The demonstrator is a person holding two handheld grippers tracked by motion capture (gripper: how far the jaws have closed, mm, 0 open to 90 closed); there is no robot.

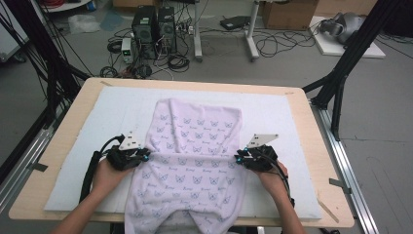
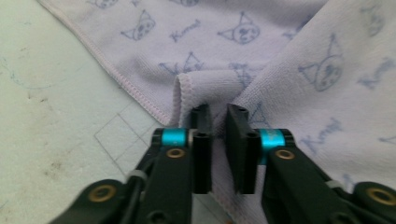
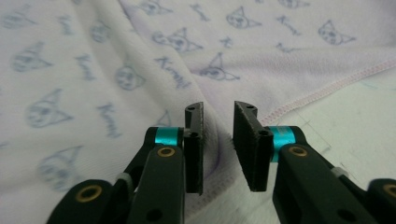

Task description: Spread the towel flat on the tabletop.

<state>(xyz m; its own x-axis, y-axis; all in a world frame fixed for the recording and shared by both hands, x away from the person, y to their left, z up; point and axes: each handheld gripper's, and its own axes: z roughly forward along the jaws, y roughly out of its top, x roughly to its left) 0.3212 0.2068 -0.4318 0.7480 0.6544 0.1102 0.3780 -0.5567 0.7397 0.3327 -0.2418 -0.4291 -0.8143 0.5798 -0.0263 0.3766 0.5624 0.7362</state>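
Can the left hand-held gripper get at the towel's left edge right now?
Probably yes: the left hand-held gripper already has the towel edge fold between its jaws, nothing blocking.

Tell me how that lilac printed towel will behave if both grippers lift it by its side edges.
The towel will probably sag in the middle, since it already bunches into soft folds between the left gripper jaws. It looks light and thin. Its nap should give grip, though the right gripper has a gap around the hem, so it could slip out.
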